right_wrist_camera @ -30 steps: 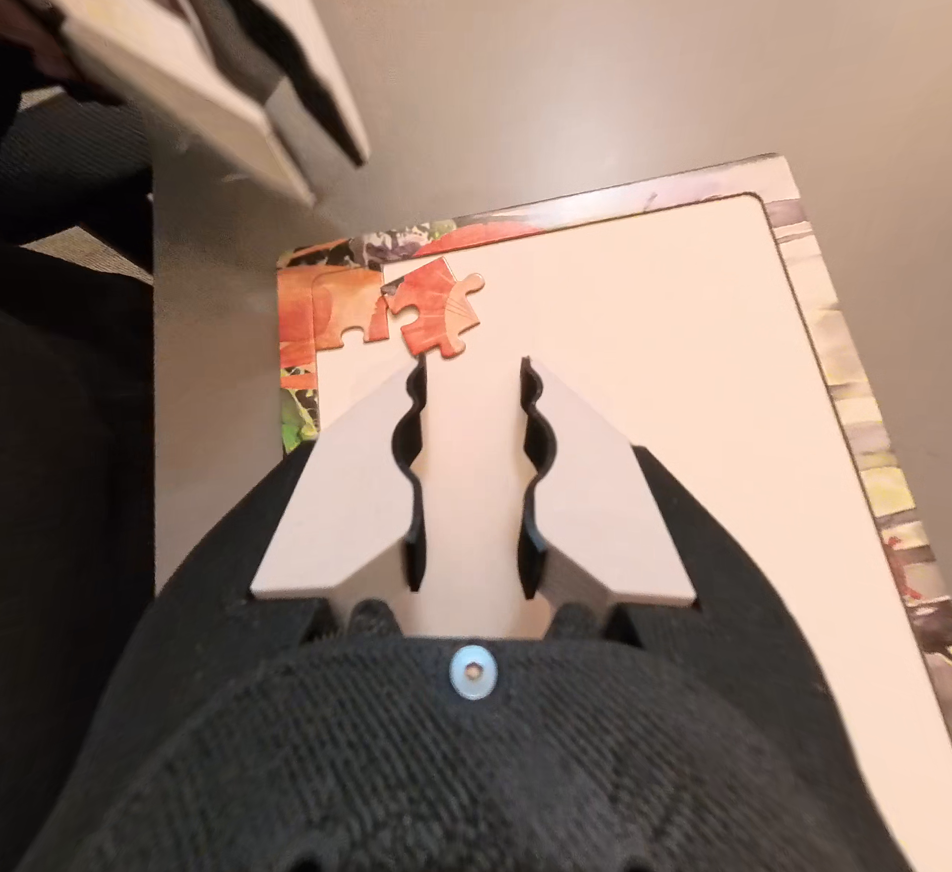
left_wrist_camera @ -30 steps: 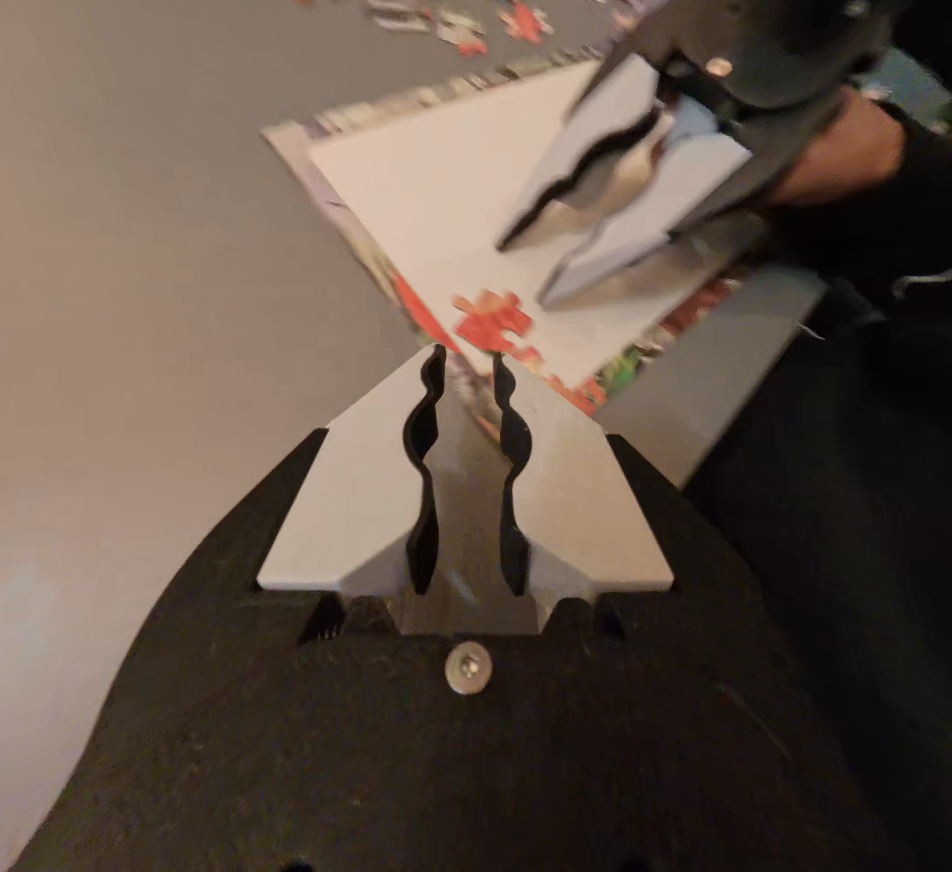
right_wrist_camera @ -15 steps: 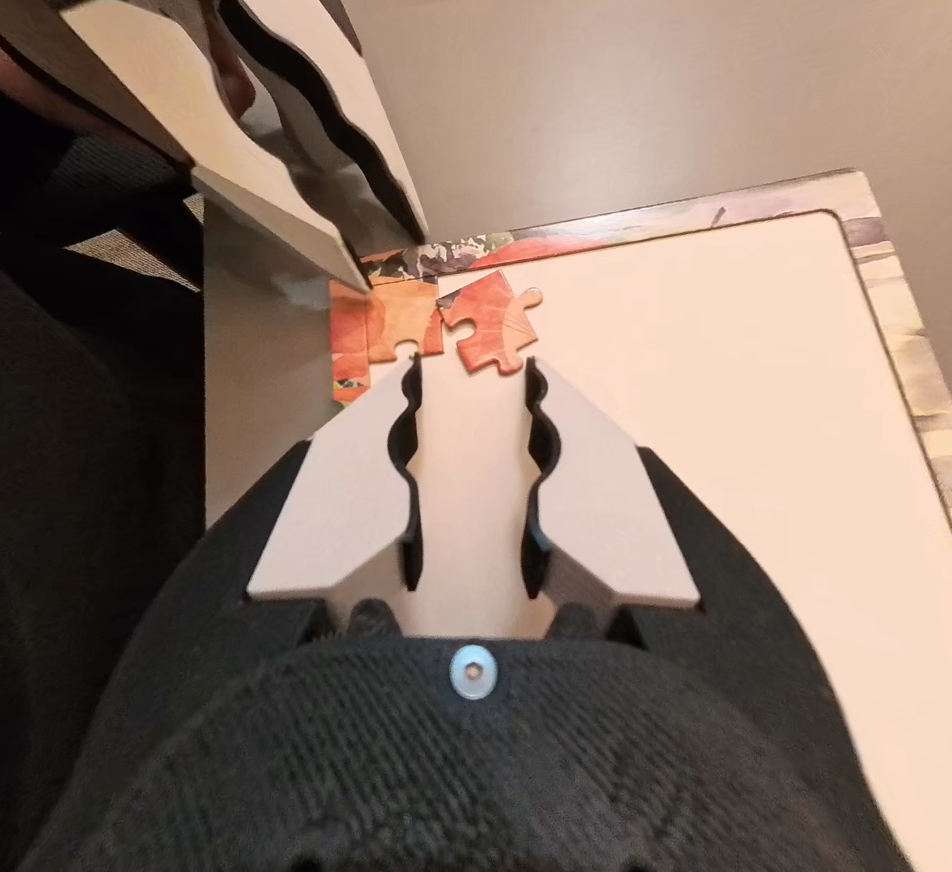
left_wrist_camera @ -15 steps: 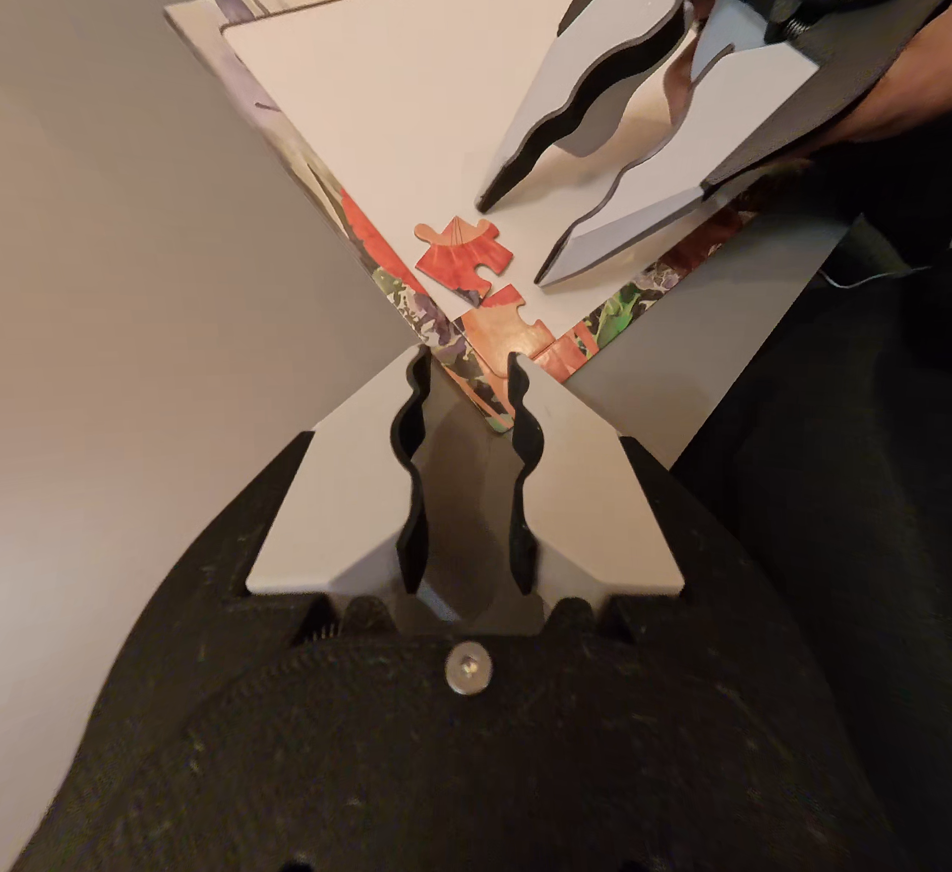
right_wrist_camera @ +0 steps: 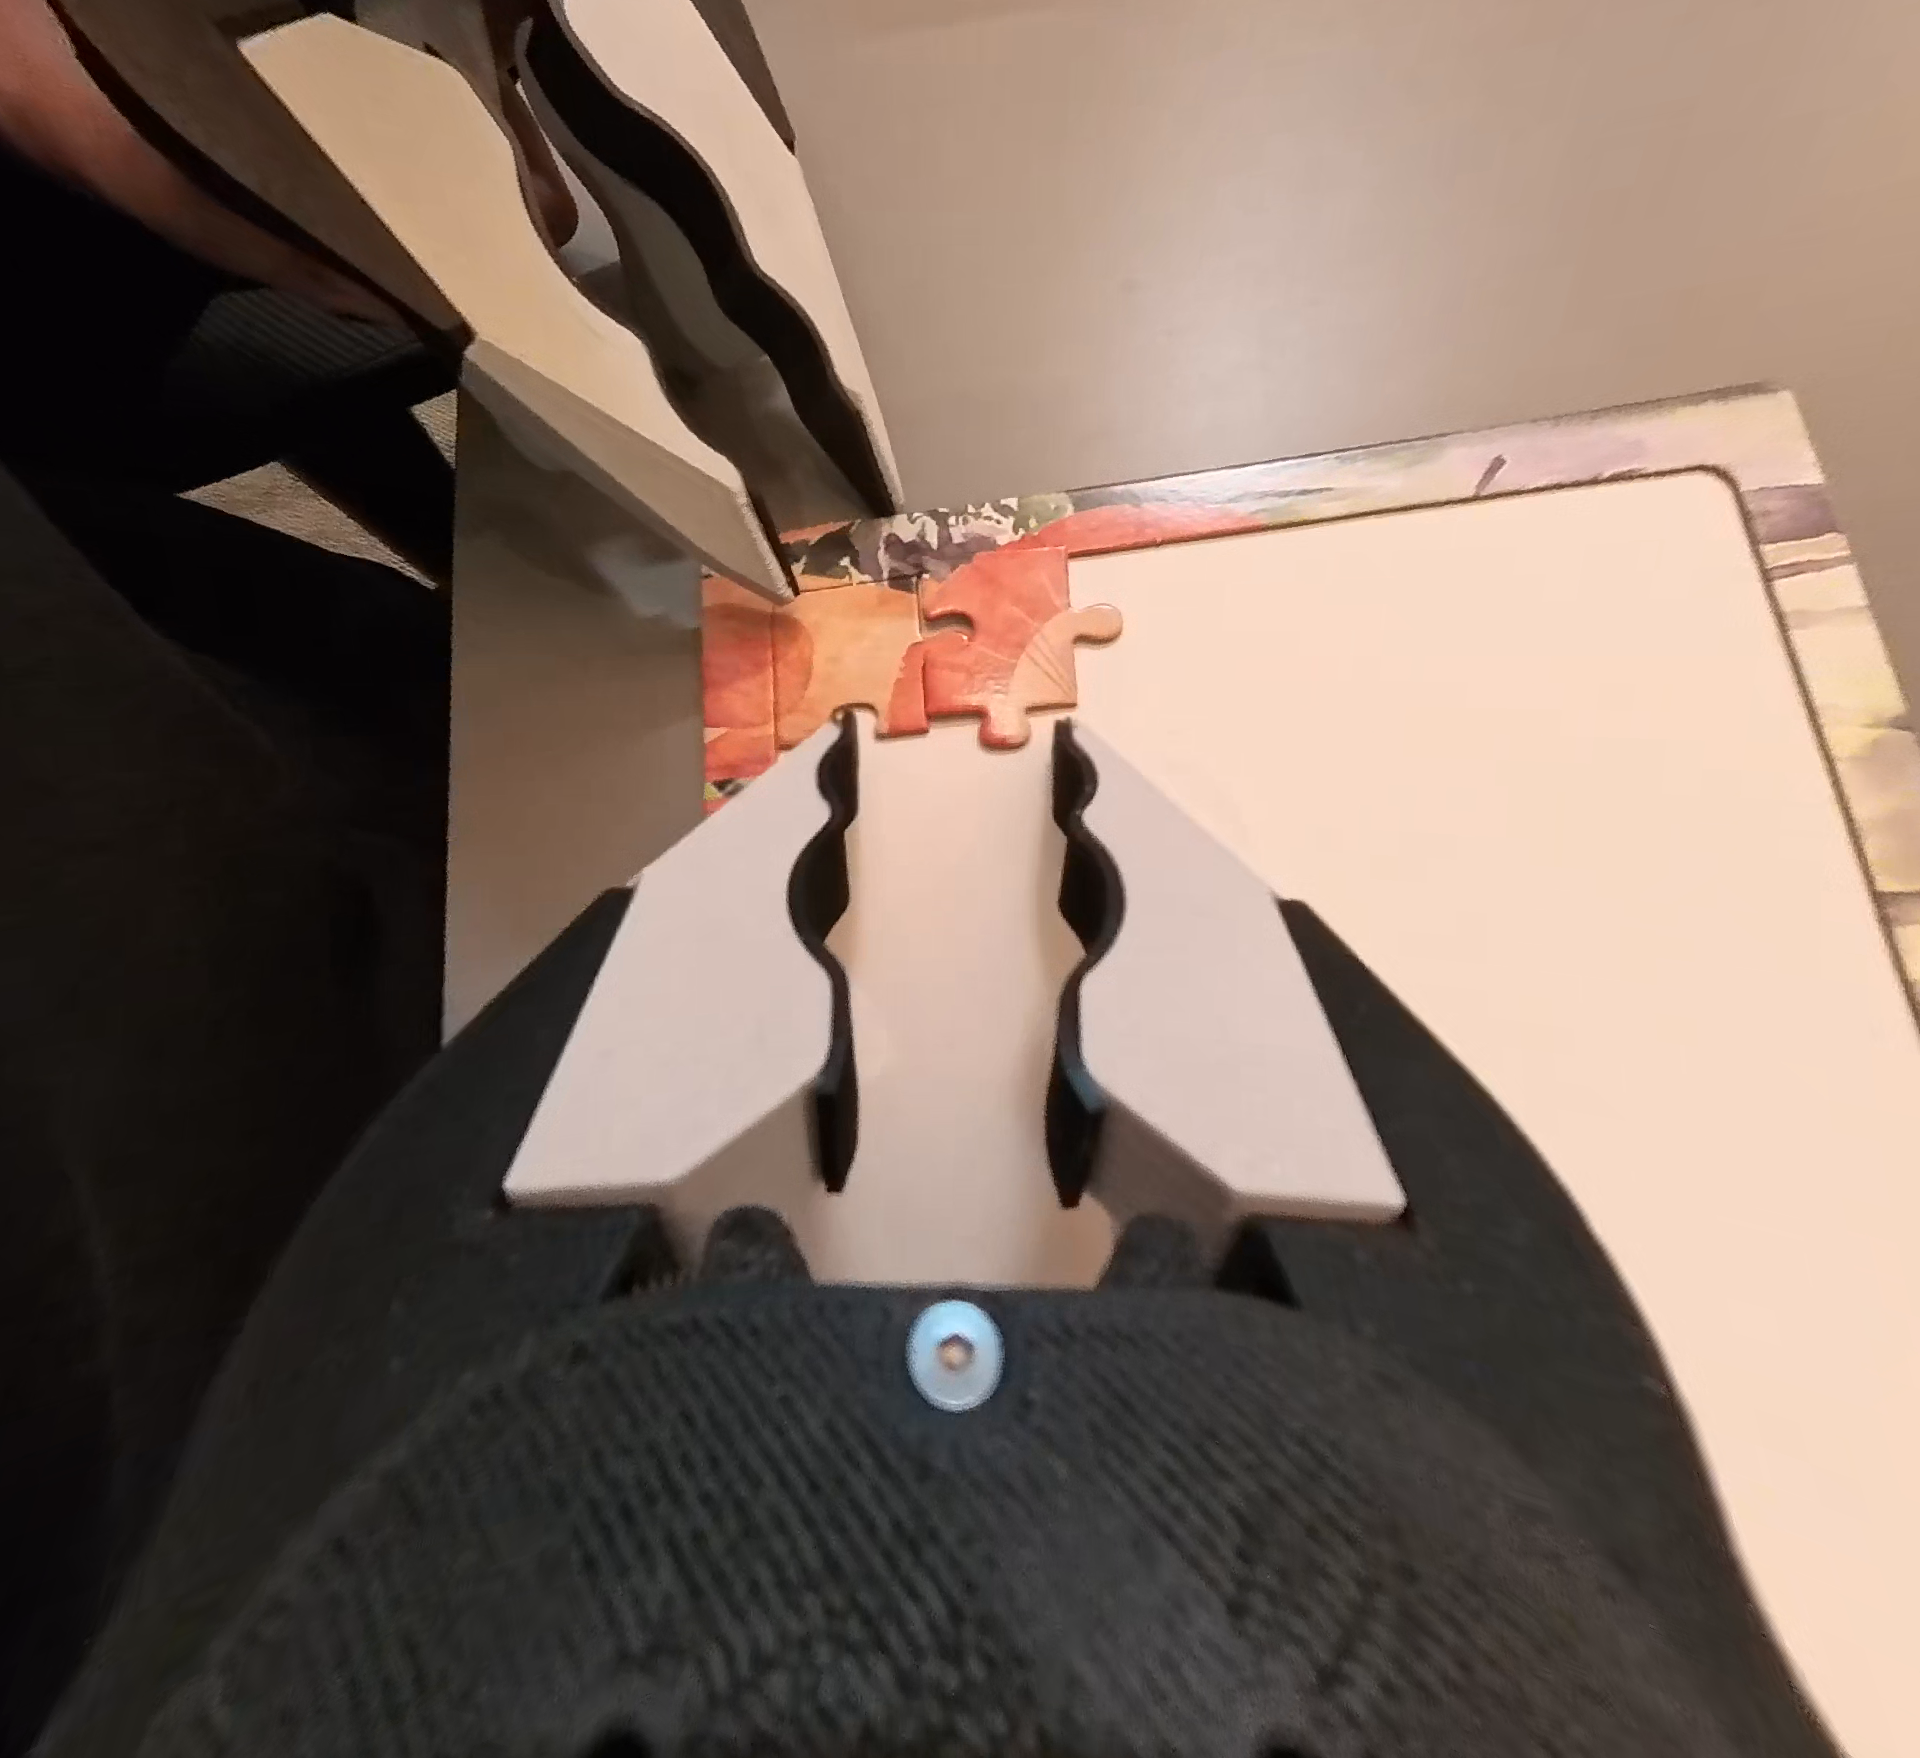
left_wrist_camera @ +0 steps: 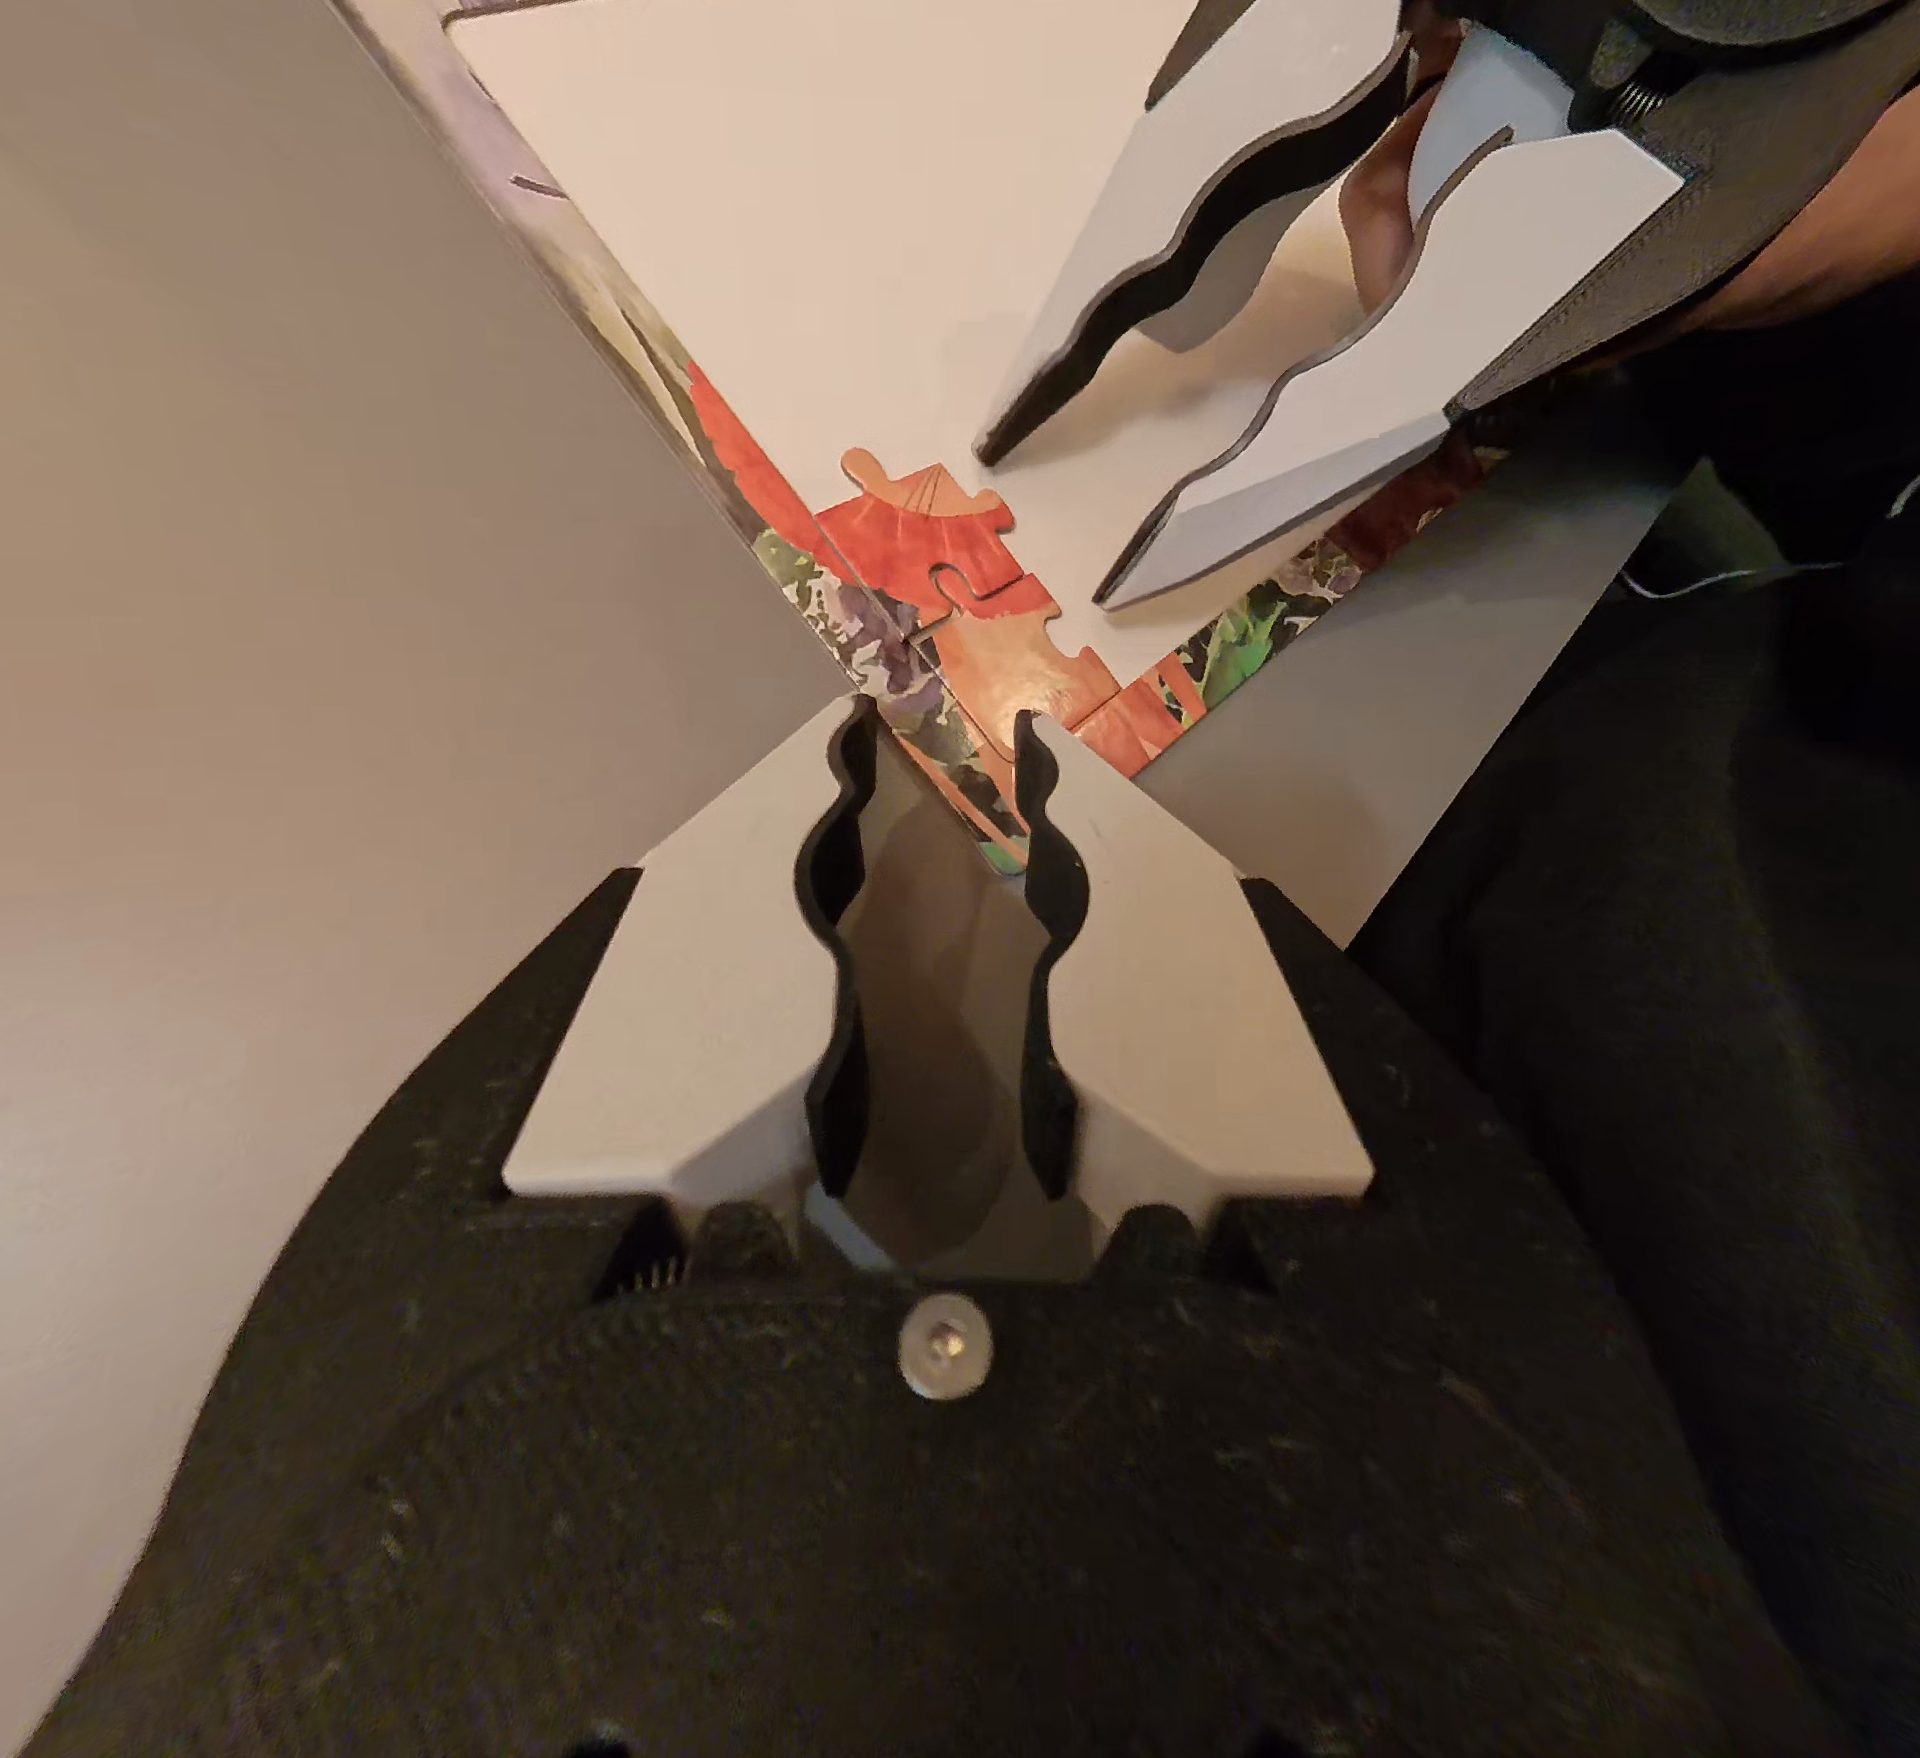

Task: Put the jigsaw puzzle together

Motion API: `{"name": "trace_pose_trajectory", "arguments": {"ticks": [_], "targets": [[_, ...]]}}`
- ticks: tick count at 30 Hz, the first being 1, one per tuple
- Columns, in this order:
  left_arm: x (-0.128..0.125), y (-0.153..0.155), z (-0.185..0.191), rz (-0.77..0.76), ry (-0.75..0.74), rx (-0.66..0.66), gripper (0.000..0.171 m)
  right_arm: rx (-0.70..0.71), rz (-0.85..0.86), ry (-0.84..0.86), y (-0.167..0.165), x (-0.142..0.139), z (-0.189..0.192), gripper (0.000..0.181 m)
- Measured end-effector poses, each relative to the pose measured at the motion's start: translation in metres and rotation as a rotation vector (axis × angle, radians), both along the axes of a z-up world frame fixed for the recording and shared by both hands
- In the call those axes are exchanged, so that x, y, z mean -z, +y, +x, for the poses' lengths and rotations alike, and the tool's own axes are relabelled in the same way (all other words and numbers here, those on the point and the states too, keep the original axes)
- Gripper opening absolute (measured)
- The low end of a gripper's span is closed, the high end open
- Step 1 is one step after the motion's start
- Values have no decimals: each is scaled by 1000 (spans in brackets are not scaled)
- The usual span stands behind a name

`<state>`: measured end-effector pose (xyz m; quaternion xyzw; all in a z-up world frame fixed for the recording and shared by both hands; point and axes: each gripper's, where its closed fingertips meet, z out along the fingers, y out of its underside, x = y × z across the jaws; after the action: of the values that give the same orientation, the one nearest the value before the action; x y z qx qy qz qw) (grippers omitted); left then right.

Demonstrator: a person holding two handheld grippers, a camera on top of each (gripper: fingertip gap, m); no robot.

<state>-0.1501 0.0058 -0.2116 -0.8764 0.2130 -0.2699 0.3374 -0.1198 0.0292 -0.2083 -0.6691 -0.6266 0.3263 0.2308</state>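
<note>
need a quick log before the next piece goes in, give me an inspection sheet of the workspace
surface: plain grey table, puzzle tray at its edge.
job's things: puzzle tray mostly bare white; red piece locked to corner piece in one corner.
clutter: loose pieces barely visible at top edge of left wrist view.
grippers: left gripper over tray corner, jaws apart, empty; right gripper just short of the red piece, jaws apart, empty.
cables: thin wire off the table edge.
surroundings: dark clothing.
</note>
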Motion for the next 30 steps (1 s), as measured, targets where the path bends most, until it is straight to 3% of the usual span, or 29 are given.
{"name": "trace_pose_trajectory", "arguments": {"ticks": [5, 11, 30], "targets": [[0, 1, 0, -2, -1, 3, 25, -37, 50, 28, 5, -7, -11, 34], [0, 0, -1, 2, 16, 13, 25, -127, 175, -53, 17, -3, -24, 25], [-8, 8, 3, 66, 21, 28, 28, -265, 20, -38, 10, 4, -28, 21]]}}
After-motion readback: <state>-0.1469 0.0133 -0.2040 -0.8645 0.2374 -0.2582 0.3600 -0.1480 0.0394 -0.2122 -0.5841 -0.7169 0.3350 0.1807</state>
